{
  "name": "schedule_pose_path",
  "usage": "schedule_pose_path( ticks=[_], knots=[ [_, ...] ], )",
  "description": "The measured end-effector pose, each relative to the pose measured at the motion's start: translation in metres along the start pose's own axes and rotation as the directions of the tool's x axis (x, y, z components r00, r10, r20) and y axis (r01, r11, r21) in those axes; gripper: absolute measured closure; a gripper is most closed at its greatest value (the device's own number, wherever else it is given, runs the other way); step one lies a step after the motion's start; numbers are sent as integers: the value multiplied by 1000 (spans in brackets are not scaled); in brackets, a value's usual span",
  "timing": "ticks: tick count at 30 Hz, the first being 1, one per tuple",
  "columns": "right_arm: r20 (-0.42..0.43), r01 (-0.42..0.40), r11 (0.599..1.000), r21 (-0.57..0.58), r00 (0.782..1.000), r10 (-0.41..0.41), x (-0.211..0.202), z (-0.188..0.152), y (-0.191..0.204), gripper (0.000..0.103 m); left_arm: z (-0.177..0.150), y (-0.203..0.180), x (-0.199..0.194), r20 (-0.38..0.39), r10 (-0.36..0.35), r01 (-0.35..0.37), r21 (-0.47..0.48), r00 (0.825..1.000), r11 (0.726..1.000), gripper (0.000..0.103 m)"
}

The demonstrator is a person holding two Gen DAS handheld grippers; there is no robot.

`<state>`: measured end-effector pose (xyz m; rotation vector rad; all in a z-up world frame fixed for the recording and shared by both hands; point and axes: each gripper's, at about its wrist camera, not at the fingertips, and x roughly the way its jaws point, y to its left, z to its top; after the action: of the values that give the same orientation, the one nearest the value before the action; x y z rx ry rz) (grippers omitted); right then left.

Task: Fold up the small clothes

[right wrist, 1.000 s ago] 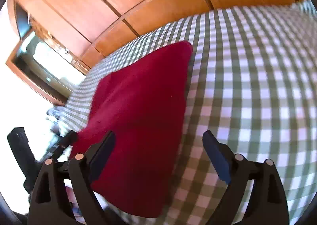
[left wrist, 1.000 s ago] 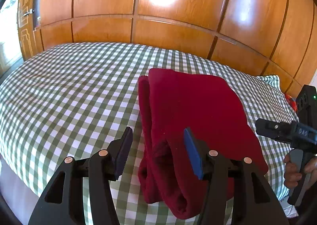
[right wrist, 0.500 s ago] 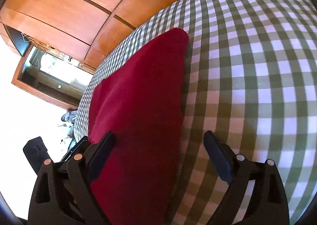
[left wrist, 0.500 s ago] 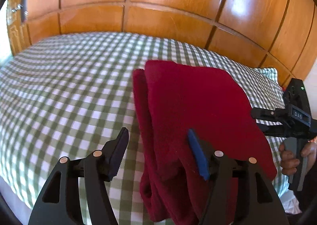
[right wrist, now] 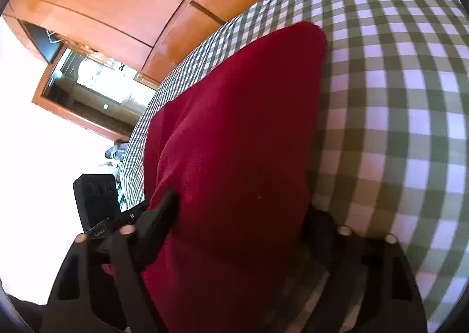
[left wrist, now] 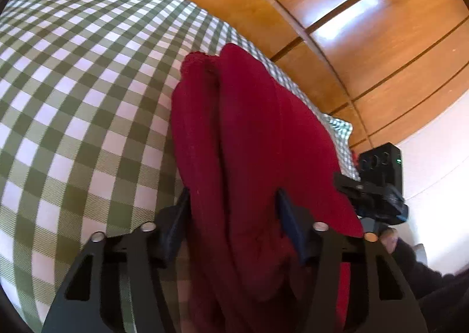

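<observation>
1. Folded red garment (left wrist: pixel 249 139) lies on the green-checked bed (left wrist: pixel 73 92).
2. Left gripper (left wrist: pixel 233 215): jaws closing, garment's near edge between them.
3. Right gripper (right wrist: pixel 240 212): jaws closing around the garment's other near corner.

A bed (left wrist: pixel 73 104) carries everything here — its top is covered by a green-and-white checked sheet (right wrist: pixel 410 92) pulled fairly smooth, with only faint soft swells. Directly on the sheet lies a dark red garment (left wrist: pixel 249 133), folded into a long, narrow bundle with several thick layers showing along one edge. It sits toward one side of the bed — the checked cloth stretches bare on the other side. Polished wooden panels (left wrist: pixel 337 10) rise right behind the bed's far edge.
</observation>
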<state>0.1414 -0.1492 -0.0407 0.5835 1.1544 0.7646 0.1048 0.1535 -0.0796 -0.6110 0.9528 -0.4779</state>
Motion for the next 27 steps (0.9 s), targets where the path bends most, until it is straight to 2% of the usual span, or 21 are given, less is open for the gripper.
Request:
schedule_pose_path(
  ticks=[4,11,17,20,23,27],
  knots=[
    [17,-3,1000,-11,1000,3,-3,-5,7,54,-2,-4,-2,14,-21,21,9,1000,1000,61],
    [70,33,998,-58,997,-29,-36,-20,16,60,-1,-32,-6,26,-2,-1,83,1000,997,66],
    [163,107,993,-46,982,-98,-95,-38,3,60,-4,-81,22,-25,-62,65,157,998,985,66],
    [223,157,988,-10,963,-151,-132,-45,-12,60,-1,-115,53,-71,-90,103,198,993,975,66],
    [295,206,978,34,933,-207,-173,-51,-29,60,5,-153,88,-118,-106,133,249,987,959,66],
    [389,260,960,106,878,-281,-230,-55,-55,60,18,-217,145,-183,-119,175,329,976,928,66]
  ],
)
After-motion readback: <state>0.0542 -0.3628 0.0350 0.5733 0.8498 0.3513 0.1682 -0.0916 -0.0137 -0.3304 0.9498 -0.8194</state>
